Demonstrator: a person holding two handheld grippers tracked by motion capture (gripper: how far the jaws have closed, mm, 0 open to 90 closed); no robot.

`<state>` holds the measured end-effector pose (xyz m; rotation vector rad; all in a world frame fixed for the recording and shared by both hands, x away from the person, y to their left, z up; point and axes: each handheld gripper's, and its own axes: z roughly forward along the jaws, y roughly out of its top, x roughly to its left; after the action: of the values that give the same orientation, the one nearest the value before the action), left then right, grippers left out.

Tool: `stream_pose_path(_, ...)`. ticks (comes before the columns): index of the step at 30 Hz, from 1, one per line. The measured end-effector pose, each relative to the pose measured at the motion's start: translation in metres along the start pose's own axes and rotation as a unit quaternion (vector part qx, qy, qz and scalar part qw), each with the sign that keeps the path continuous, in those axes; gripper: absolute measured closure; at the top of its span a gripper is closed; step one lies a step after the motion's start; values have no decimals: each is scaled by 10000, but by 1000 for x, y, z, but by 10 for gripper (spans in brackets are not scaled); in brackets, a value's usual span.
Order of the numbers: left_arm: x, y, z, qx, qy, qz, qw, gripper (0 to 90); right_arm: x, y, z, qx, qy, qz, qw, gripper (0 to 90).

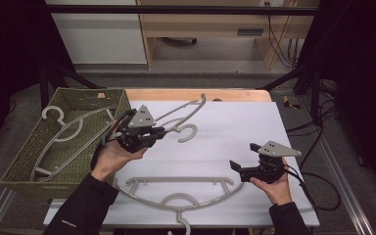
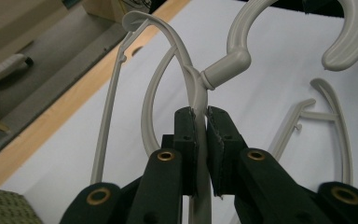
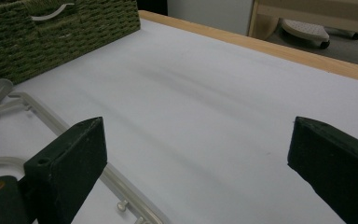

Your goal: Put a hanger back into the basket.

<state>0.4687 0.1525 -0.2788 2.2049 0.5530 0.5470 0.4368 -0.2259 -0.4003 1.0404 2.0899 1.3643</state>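
Observation:
My left gripper (image 1: 159, 131) is shut on a grey plastic hanger (image 1: 190, 106) and holds it tilted above the white table top, beside the basket. In the left gripper view the jaws (image 2: 201, 116) pinch the hanger (image 2: 192, 77) just below its hook neck. A second grey hanger (image 1: 176, 190) lies flat near the front edge, and its bar (image 3: 42, 114) reaches into the right gripper view. My right gripper (image 1: 241, 159) is open at the front right, jaws wide apart over bare table (image 3: 196, 149), holding nothing.
A green woven basket (image 1: 27, 156) stands at the table's left with a third grey hanger (image 1: 61, 133) inside; its wall (image 3: 74, 32) rises in the right gripper view. A wooden edge (image 1: 196, 94) borders the far side. Cables trail at the right.

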Motion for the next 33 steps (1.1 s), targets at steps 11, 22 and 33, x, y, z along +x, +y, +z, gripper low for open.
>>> stream_pose_path(11, 23, 0, -45, -178, 318, -97, 9993, 828, -2, 1, -4, -73, -36, 22, 10000, 42)
stream_pose_path(22, 50, -23, -84, -378, 600, -403, 9967, 827, -2, 2, -5, -127, -65, 36, 9999, 35)
stream_pose_path(33, 74, -62, -112, -392, 920, -707, 9925, 827, -4, 3, -8, -164, -168, 70, 9997, 19)
